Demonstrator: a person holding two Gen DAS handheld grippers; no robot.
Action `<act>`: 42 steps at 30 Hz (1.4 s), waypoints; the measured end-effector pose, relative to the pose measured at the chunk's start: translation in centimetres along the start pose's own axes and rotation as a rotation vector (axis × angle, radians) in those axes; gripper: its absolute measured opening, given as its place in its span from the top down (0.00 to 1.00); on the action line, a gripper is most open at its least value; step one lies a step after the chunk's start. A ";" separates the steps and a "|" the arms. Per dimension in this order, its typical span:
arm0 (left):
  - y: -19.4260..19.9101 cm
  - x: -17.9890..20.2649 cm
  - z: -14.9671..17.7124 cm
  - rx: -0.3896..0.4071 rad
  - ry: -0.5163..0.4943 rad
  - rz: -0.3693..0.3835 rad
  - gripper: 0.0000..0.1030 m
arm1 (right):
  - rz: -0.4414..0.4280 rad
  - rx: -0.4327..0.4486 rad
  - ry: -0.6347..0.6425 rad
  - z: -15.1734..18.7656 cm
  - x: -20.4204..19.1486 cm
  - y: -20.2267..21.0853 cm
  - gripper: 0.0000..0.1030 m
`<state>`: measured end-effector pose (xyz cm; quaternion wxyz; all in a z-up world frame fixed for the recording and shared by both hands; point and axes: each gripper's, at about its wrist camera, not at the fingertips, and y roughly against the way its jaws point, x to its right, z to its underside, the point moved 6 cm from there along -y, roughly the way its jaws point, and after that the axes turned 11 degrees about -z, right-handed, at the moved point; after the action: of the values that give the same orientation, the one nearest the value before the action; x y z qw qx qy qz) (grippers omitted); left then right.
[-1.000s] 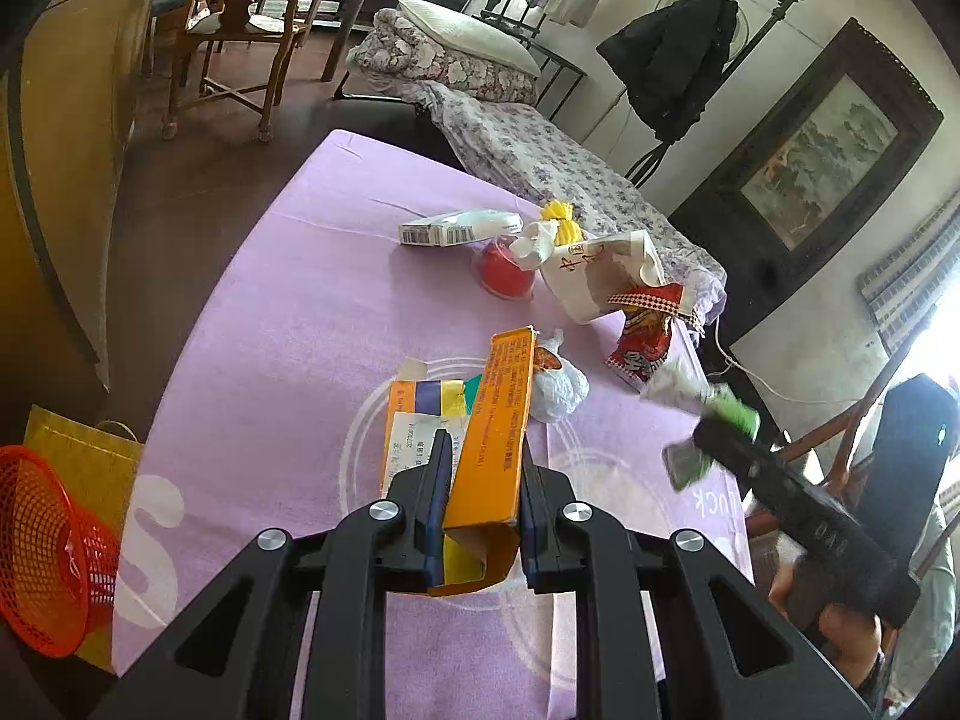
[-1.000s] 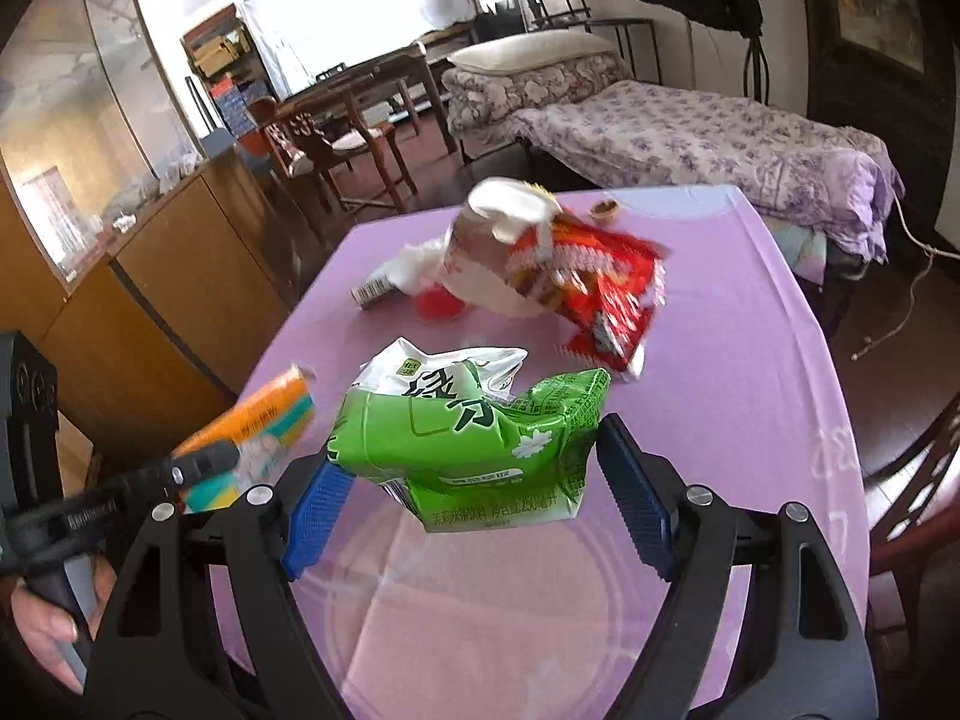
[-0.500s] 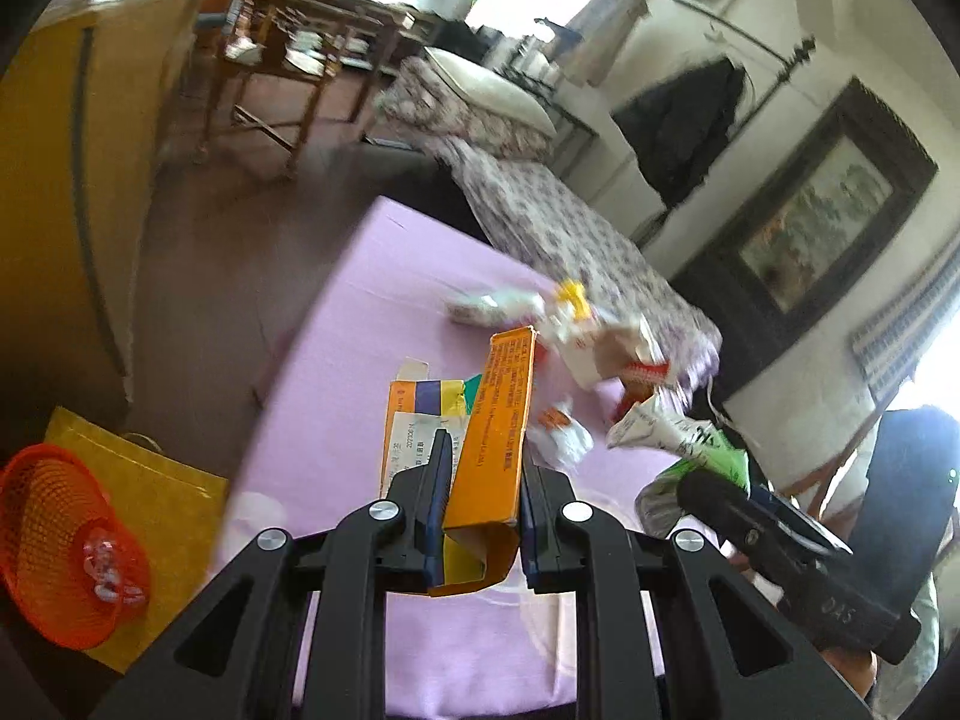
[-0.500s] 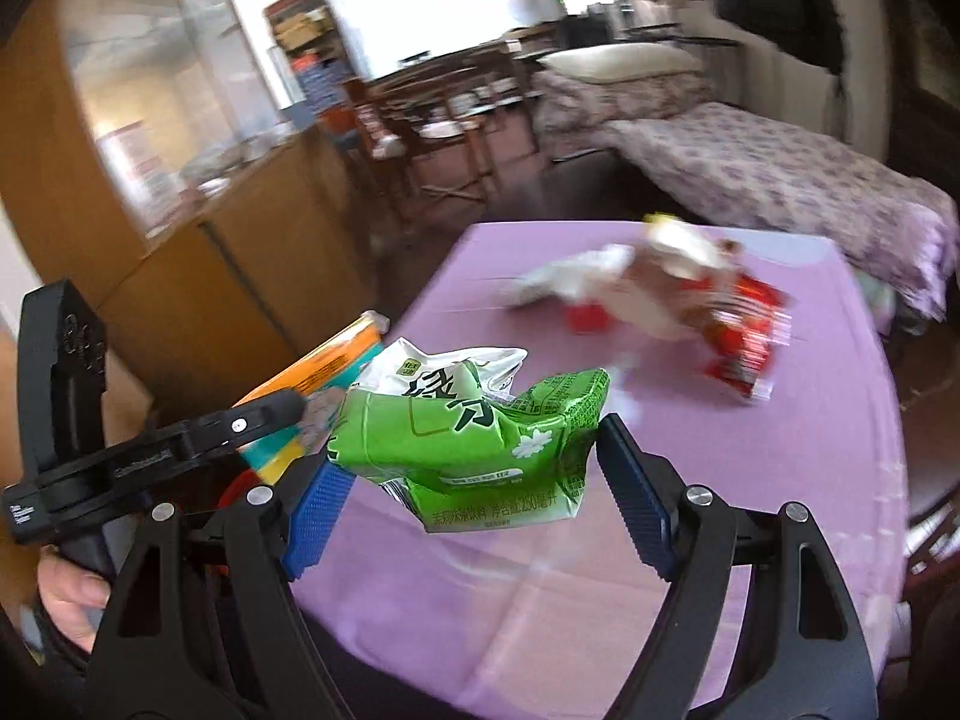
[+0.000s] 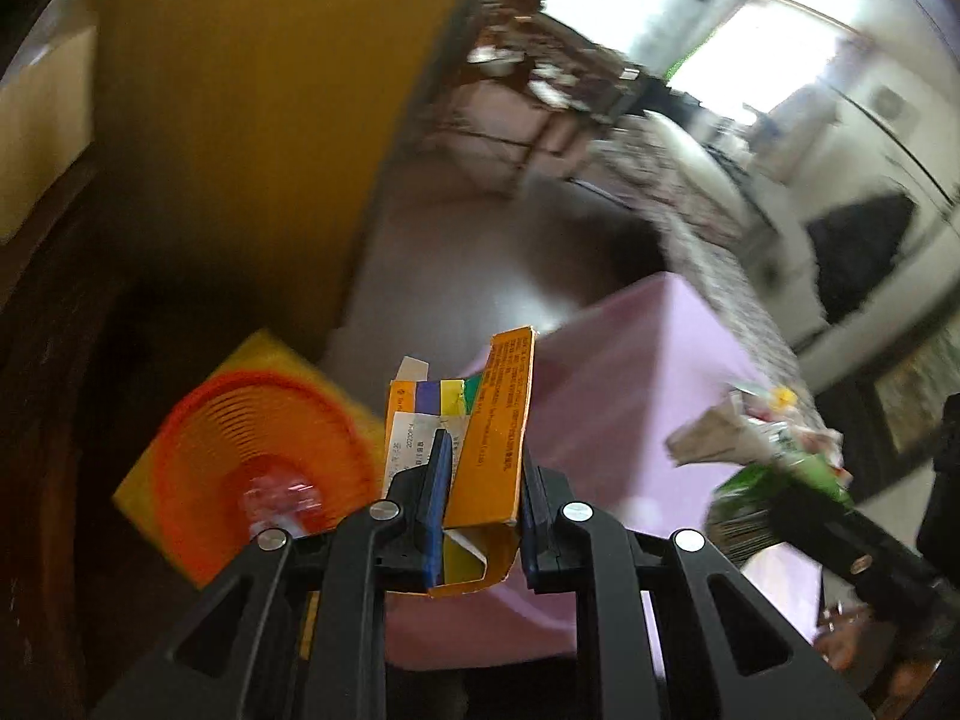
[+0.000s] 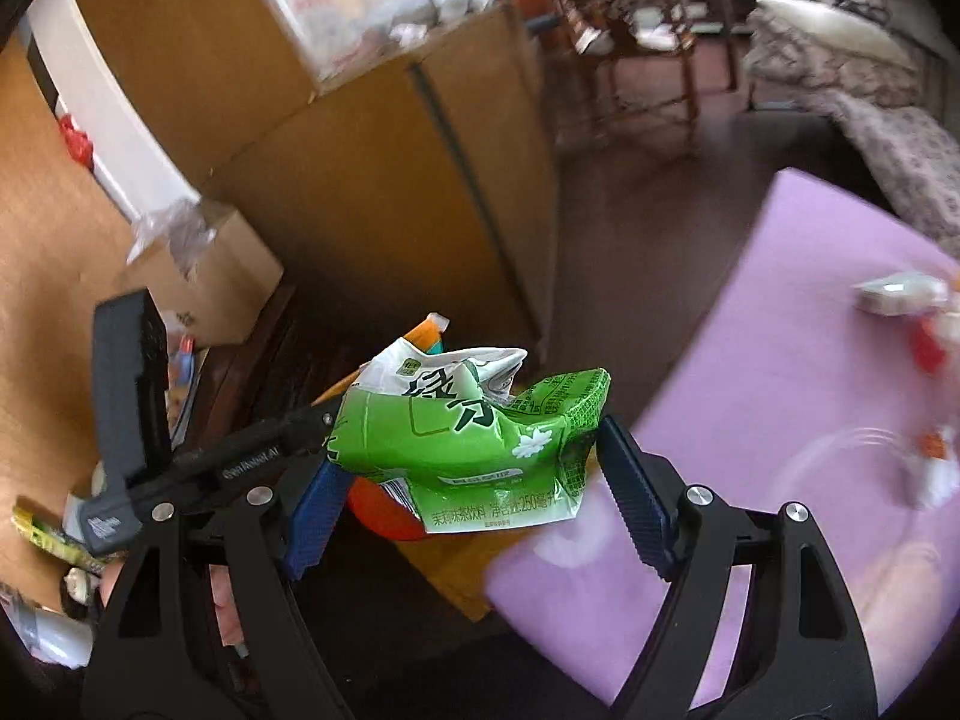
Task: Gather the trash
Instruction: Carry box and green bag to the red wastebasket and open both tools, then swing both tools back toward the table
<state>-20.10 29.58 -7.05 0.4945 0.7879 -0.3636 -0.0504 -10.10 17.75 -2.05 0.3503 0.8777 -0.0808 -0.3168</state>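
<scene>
My left gripper (image 5: 480, 486) is shut on a flattened orange carton (image 5: 489, 450) and holds it in the air past the table's left edge, above and just right of an orange mesh bin (image 5: 252, 468) on the floor. My right gripper (image 6: 468, 468) is shut on a crushed green drink carton (image 6: 468, 438) and hangs over the table's near left corner. The bin (image 6: 384, 510) shows as a red patch under the green carton. More trash (image 5: 756, 426) lies on the purple tablecloth (image 5: 630, 396).
A yellow bag (image 5: 276, 354) lies under the bin. A tall wooden cabinet (image 6: 384, 180) stands left of the table, with a cardboard box (image 6: 228, 282) beside it. A bed (image 6: 888, 120) and wooden chairs (image 6: 630, 42) are farther back. Both views are motion-blurred.
Both grippers have swung left off the table with their cartons still held. The orange bin has come from the far left edge to just left of my left gripper.
</scene>
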 end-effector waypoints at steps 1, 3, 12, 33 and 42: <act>-0.3 -1.6 0.0 -0.008 0.020 -0.022 0.81 | -0.006 -0.021 -0.004 -0.1 -0.3 -1.1 0.25; -1.1 -4.1 0.1 -0.027 0.047 -0.064 0.81 | -0.012 -0.080 -0.009 -0.5 -1.1 -3.7 0.25; -4.3 -10.5 1.2 -0.099 0.153 -0.162 0.81 | -0.013 -0.268 -0.041 0.8 -2.9 -13.6 0.25; -5.5 -14.8 1.2 -0.110 0.268 -0.297 0.44 | -0.093 -0.301 -0.182 1.4 -1.8 -17.5 0.20; -3.0 -11.2 0.0 -0.063 0.200 -0.266 0.38 | -0.054 -0.167 -0.127 -0.7 -1.4 -11.2 0.18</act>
<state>-26.68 37.33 -12.66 0.5418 0.8142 -0.2032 -0.0480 -11.63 27.00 -8.45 0.4078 0.8254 -0.0524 -0.3869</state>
